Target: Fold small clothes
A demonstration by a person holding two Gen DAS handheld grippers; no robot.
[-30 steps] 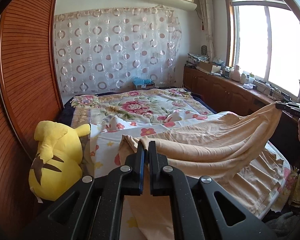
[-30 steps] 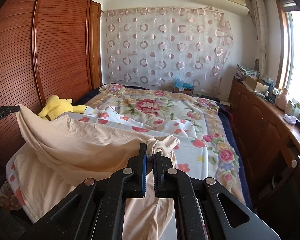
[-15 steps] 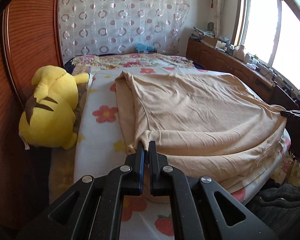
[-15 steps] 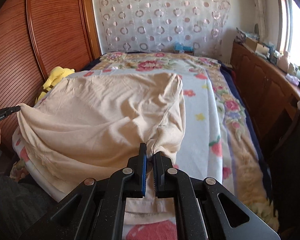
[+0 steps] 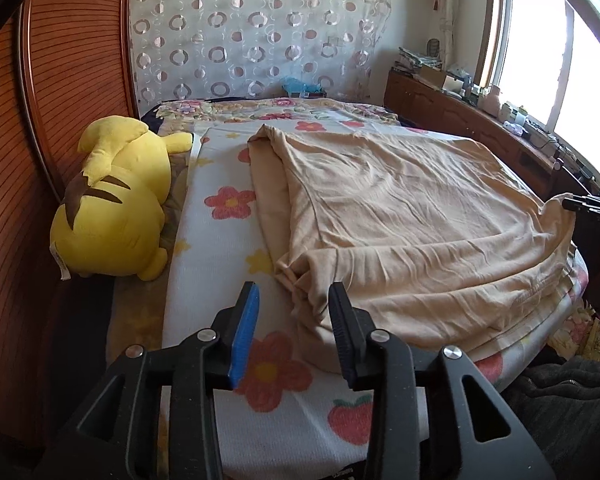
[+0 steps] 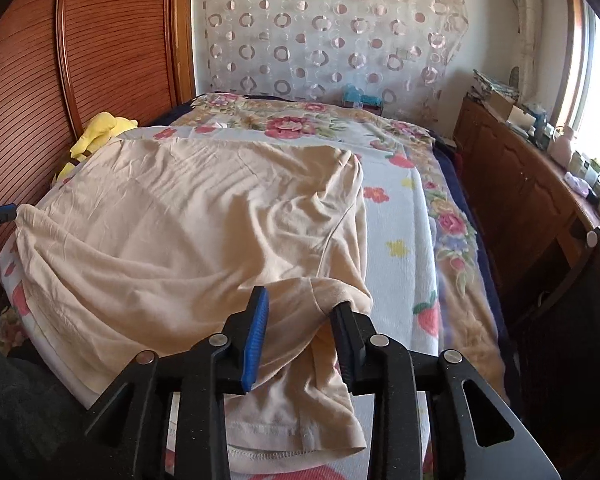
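Two claws, left claw (image 5: 293, 312) and right claw (image 6: 301, 316), both opening; one beige garment (image 5: 400, 216) between; one plush (image 5: 112, 200)

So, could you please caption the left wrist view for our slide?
Left gripper fingers opening, releasing the peach cotton shirt laid flat on the floral bedspread.

Yellow plush toy (image 5: 112, 200) beside wardrobe (image 5: 52, 92)

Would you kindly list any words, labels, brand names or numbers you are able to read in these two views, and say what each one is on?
No text can be read in either view.
Yellow plush toy: a white tag hangs at its lower edge, too small to read.
Boxes and bottles on the wooden cabinet by the window: any printing is too blurred to read.
Beige shirt: no print or label shows.
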